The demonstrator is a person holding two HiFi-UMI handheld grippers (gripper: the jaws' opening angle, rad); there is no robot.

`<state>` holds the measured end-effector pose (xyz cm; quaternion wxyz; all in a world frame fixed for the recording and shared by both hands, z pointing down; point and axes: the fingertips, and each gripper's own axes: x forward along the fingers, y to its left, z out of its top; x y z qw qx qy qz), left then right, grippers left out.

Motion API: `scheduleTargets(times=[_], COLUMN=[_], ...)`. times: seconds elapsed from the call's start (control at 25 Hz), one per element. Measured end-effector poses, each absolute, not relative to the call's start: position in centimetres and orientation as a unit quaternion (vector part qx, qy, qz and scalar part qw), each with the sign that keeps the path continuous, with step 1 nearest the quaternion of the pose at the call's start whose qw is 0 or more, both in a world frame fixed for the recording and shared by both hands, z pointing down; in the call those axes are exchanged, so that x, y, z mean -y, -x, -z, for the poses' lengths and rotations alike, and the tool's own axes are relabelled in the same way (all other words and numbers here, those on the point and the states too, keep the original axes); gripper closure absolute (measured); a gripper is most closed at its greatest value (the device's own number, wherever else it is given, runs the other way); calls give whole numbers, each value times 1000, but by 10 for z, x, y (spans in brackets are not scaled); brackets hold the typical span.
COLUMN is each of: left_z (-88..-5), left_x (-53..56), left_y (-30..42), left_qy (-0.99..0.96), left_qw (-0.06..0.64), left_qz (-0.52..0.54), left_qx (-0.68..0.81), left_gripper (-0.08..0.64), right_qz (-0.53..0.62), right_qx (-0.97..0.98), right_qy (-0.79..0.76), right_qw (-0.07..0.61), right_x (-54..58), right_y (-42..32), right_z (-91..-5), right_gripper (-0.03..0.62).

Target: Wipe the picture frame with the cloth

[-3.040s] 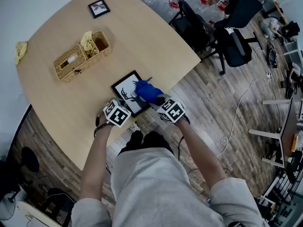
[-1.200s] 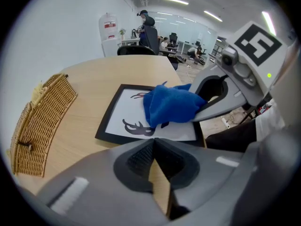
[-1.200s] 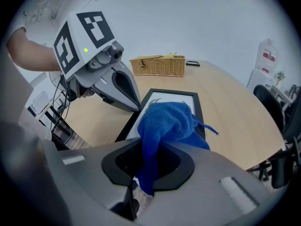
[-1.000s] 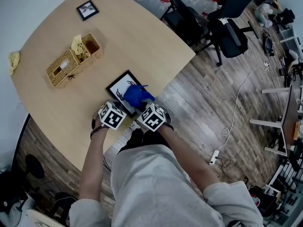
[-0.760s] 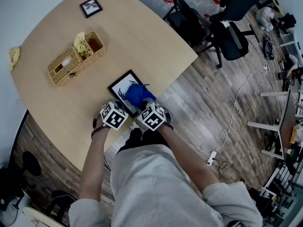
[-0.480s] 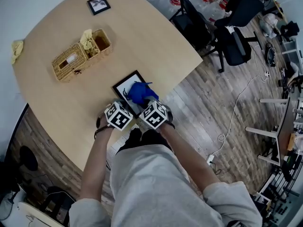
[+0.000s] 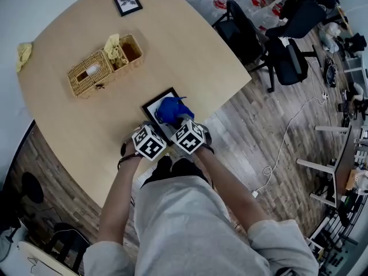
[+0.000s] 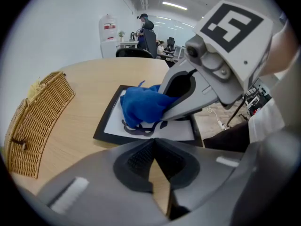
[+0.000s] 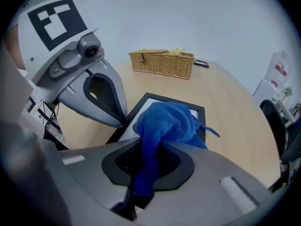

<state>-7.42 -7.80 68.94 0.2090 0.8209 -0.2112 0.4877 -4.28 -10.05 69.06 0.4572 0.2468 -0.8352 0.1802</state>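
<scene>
Round wood counter (image 7: pixel 172 50), office chairs beyond: picture frame (image 7: pixel 150 106) lies flat nr the front edge, blue cloth (image 7: pixel 169 109) bunched on it. Right gripper (image 9: pixel 146 149) fingers pinch the cloth; left gripper (image 8: pixel 153 142) fingers closed, empty, just beside the frame.

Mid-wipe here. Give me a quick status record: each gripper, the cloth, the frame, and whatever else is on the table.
right gripper: shut on the cloth
left gripper: shut, nothing between its jaws, tips close to the frame's near edge
cloth: blue, bunched, lying on the picture
picture frame: flat on the table, near the edge closest to the person
other items: wicker basket mid-table; small frame at the far edge; yellow rag at the left edge
</scene>
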Motion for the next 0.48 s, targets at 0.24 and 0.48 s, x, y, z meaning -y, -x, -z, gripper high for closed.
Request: scheduleTargets(times=[0.24, 0.48], left_z=[-690, -689], left_x=[78, 78], left_y=[75, 75], left_qy=[-821, -825], left_qw=[212, 215], left_qz=[-485, -476], left_qx=[212, 218], left_gripper=[508, 508], right_qz=[-172, -161], right_qx=[837, 842], right_qy=[-240, -236], right_qw=[460, 458], right_x=[112, 125], right_y=[51, 59], right_z=[-691, -690], right_gripper=[548, 548])
